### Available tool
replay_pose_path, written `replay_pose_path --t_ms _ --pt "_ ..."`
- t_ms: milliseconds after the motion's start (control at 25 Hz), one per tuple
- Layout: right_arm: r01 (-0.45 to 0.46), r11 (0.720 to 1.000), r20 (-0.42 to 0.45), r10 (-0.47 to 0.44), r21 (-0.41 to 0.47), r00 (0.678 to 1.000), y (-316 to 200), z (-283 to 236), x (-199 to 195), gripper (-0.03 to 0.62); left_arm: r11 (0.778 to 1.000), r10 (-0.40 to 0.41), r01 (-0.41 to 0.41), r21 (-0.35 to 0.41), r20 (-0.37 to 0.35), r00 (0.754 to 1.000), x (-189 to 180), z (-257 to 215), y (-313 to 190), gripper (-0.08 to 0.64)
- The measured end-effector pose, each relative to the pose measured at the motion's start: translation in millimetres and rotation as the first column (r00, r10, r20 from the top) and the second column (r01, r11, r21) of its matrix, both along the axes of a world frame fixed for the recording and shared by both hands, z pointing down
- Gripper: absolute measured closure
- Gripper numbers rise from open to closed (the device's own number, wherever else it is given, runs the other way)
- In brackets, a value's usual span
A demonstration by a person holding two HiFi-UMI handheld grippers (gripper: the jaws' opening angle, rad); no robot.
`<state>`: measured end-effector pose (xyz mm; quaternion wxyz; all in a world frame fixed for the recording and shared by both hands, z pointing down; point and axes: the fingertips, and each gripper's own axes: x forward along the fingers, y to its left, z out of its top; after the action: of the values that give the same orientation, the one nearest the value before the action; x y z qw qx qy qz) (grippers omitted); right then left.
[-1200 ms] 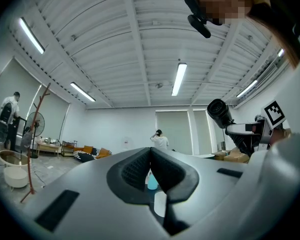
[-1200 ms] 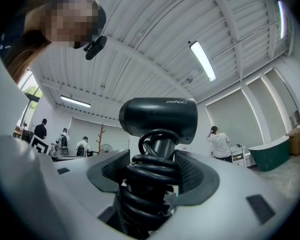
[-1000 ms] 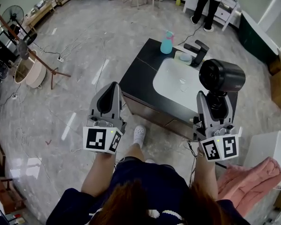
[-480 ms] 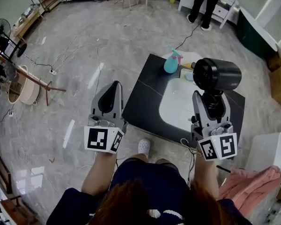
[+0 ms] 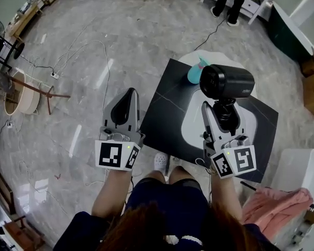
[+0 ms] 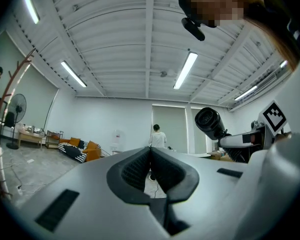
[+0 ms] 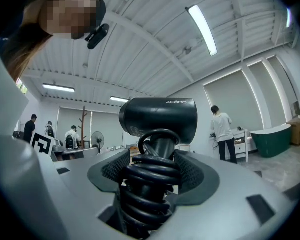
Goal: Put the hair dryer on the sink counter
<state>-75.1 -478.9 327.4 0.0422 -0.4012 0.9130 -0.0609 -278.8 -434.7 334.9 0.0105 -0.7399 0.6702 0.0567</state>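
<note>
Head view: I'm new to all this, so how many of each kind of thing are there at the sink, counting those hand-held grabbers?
grippers: 2, the left gripper and the right gripper
hair dryer: 1
teal spray bottle: 1
sink counter: 1
Total: 5

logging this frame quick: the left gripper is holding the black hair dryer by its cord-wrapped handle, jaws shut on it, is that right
Not quite: it is the right gripper whose jaws are shut on the cord-wrapped handle of the black hair dryer, as the right gripper view shows. The left gripper has its jaws together with nothing between them.
</note>
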Motion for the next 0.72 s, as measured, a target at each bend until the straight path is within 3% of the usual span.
replay_pose_path --t_ms 200,400,720 --pt "0.036 0.996 -0.062 -0.041 -0.076 0.997 -32 37 -29 0.298 0.999 -0.034 0.034 -0.024 0.009 0.999 -13 18 -27 0.541" --pt "0.055 0.976 -0.110 -0.080 -0.210 0.991 -54 89 -54 0.298 0.997 -0.059 0.060 -0.048 0.013 0.998 -22 38 -47 0.541" --pt "0.040 0.903 -0.144 -0.111 -0.427 0.983 -107 194 -95 0.298 0.991 -0.068 0.068 -0.111 0.008 0.998 -32 81 -73 0.541"
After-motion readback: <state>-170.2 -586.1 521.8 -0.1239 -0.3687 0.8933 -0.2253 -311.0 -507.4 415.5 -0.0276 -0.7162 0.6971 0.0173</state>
